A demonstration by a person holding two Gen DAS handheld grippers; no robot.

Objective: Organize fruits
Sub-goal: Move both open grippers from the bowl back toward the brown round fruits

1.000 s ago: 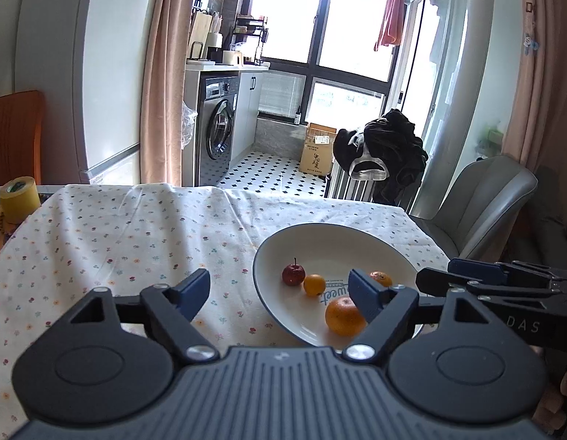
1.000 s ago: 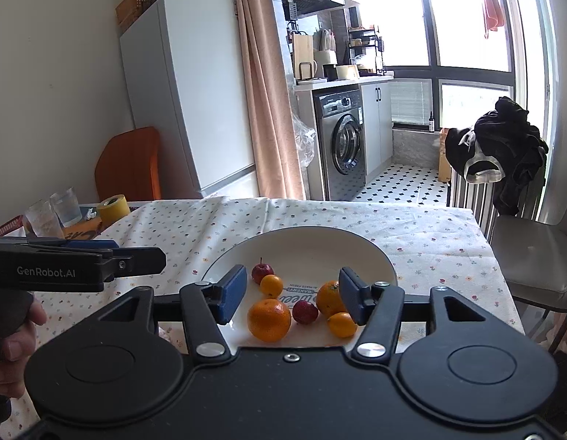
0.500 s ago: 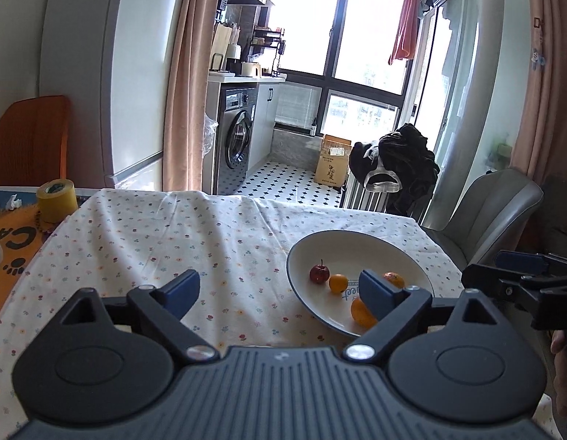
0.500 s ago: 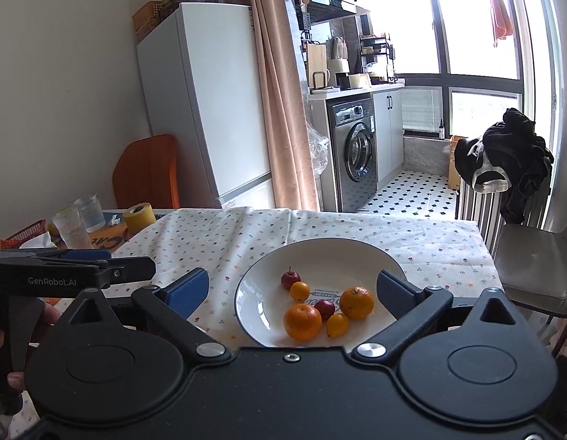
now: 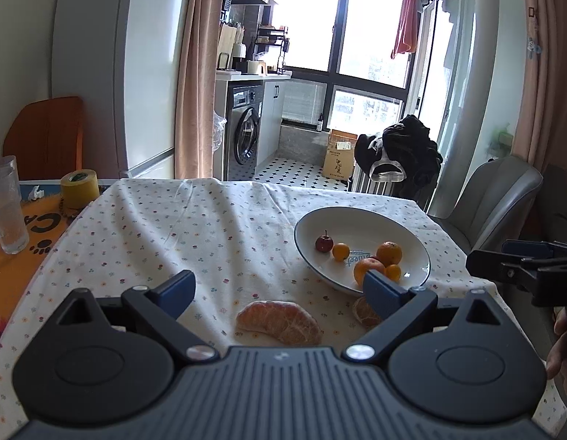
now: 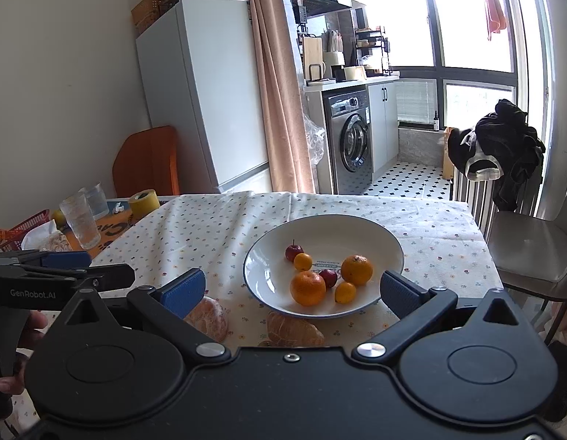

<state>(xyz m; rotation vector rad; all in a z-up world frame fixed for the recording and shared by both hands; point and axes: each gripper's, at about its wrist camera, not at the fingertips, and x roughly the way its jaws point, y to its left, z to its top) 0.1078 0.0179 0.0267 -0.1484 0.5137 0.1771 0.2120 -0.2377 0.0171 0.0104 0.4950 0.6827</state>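
On my far left the glass (image 5: 6, 212) and tape roll (image 5: 79, 189) sit off the cloth, out of the way. My left gripper (image 5: 280, 288) hangs above the tablecloth (image 5: 173, 227), fingers spread wide and empty, with one peeled orange half (image 5: 280, 321) lying between them, so I judge that is my next pick. A second peeled half (image 6: 292, 326) lies just beside the bowl (image 6: 357, 225), which holds the small whole fruit gathered together. My right gripper (image 6: 292, 291) is also wide and empty, framing the bowl from above.
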